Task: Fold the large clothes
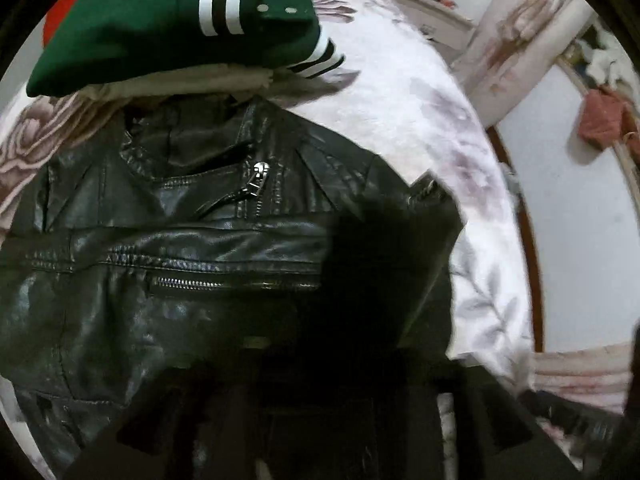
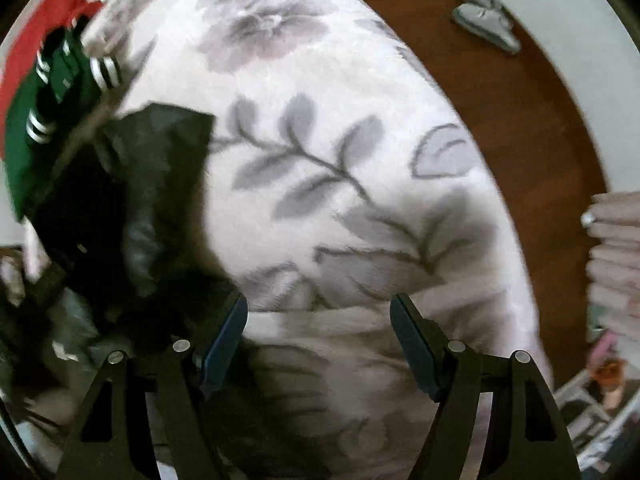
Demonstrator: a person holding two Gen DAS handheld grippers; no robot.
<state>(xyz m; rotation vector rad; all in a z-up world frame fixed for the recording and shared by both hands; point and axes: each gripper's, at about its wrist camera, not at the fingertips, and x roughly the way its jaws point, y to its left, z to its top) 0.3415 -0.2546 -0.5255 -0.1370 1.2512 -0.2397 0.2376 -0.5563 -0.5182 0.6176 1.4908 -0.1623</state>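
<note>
A black leather jacket (image 1: 192,240) with silver zips lies on the floral bedspread (image 1: 400,92) and fills the left wrist view. Its dark lower part drapes over my left gripper, whose fingers are hidden, so I cannot tell how the jaws stand. In the right wrist view the jacket (image 2: 132,208) is at the left. My right gripper (image 2: 318,320) is open and empty above the bedspread (image 2: 320,160), just right of the jacket.
A folded green jacket with white stripes (image 1: 160,28) lies on a beige garment (image 1: 192,80) behind the leather jacket. The green jacket also shows in the right wrist view (image 2: 36,128). Brown floor (image 2: 500,92) and grey slippers (image 2: 484,16) lie beyond the bed's right edge.
</note>
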